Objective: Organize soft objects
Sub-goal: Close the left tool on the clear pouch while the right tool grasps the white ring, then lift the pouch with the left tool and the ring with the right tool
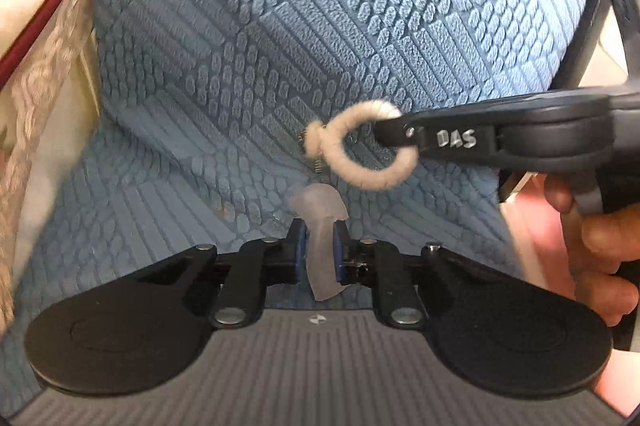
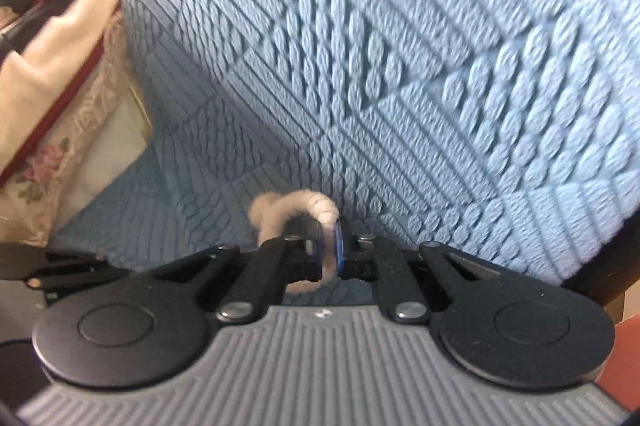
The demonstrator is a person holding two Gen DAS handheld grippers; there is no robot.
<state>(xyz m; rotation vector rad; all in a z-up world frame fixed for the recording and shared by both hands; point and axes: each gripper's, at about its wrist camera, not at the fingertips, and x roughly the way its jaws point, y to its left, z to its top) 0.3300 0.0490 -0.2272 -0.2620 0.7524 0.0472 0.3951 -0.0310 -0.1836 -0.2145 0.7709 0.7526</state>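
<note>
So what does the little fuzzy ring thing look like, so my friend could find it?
Look at the big blue quilted cushion filling the view. Near the middle of it, the right gripper reaches in from the side and pinches a small cream ring wrapped in yarn, with a knot on one side. The frosted, see-through strip in the left gripper is straight and smooth, not a fuzzy loop.

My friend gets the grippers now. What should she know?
Left hand-held gripper: shut on a frosted plastic hook.
Right hand-held gripper: shut on the cream yarn-wrapped ring.
Both hover close over the blue textured cushion; a small spring hangs by the ring's knot.
Done: both pieces gripped.
Left: where they go is not visible, and the floral fabrics at the left are untouched.
</note>
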